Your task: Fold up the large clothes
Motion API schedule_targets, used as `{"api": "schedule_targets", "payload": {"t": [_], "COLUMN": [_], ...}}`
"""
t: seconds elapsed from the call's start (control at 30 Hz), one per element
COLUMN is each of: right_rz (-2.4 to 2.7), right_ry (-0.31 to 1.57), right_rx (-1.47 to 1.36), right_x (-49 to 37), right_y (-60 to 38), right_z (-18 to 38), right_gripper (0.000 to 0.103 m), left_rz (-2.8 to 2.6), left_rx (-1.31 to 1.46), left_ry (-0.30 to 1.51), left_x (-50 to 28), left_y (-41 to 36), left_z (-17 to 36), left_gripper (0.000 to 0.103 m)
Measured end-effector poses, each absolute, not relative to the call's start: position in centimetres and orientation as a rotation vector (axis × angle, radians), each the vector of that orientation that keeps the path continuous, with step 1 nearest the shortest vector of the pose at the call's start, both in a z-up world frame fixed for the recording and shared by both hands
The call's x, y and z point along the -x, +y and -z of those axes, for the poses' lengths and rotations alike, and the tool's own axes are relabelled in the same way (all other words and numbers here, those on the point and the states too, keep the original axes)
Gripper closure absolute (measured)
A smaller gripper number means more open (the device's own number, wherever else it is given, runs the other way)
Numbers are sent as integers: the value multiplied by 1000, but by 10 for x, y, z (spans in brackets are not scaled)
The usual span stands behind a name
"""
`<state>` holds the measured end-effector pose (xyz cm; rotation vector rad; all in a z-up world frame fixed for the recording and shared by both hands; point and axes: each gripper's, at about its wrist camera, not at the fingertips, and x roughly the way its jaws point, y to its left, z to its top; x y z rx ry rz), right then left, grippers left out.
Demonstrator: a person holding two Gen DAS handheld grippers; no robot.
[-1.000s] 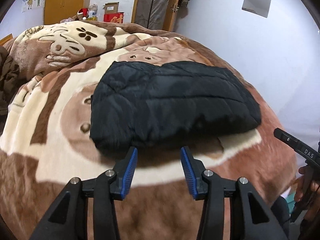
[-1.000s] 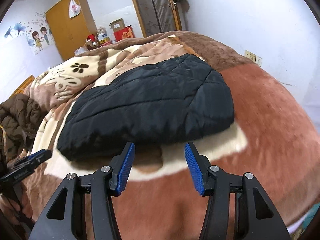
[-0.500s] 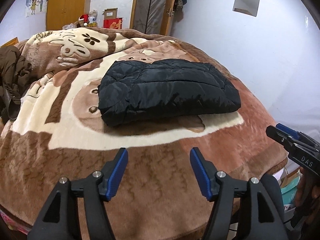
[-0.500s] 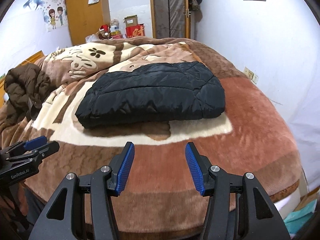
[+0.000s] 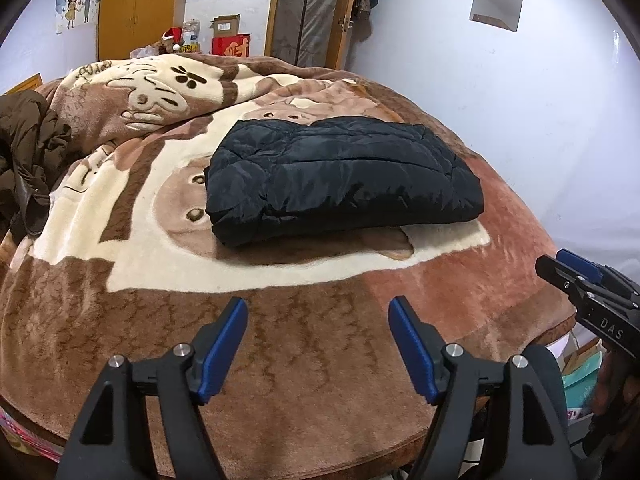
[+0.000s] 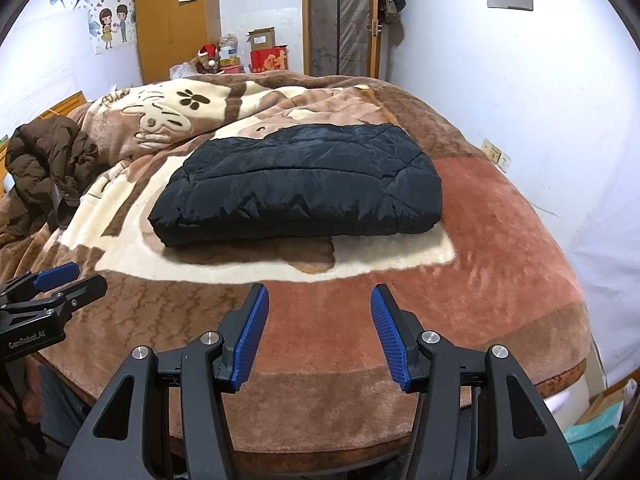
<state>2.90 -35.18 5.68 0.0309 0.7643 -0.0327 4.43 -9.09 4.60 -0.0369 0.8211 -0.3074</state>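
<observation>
A black quilted jacket (image 5: 340, 176) lies folded into a thick rectangle in the middle of the bed; it also shows in the right wrist view (image 6: 300, 184). My left gripper (image 5: 318, 312) is open and empty, held above the bed's near edge, well short of the jacket. My right gripper (image 6: 320, 300) is open and empty, also back from the jacket over the near edge. Each gripper shows at the side of the other's view, the right one (image 5: 576, 276) and the left one (image 6: 60, 280).
A brown and cream plush blanket (image 5: 120, 240) covers the bed (image 6: 500, 240). A brown puffer coat (image 6: 48, 160) lies crumpled at the left side. White wall runs along the right. A wardrobe (image 6: 176, 20), boxes and a door stand behind the bed.
Both grippers have pulled back from the jacket's near edge toward the foot of the bed. The jacket lies still and folded. Both stay open.
</observation>
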Motion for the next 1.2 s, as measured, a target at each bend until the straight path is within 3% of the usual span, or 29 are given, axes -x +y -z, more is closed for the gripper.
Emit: {"api": "schedule_targets", "payload": {"t": [1.2], "right_rz": [35], "right_ry": [784], "right_rx": [-22], "right_x": [-32], "right_y": [-360], "right_z": [-54], "right_gripper": [49], "left_rz": [338], "left_rx": [83], "left_ry": [828], "left_x": [-44], "left_y": [-94], "left_z": [-46], "left_gripper": [28]}}
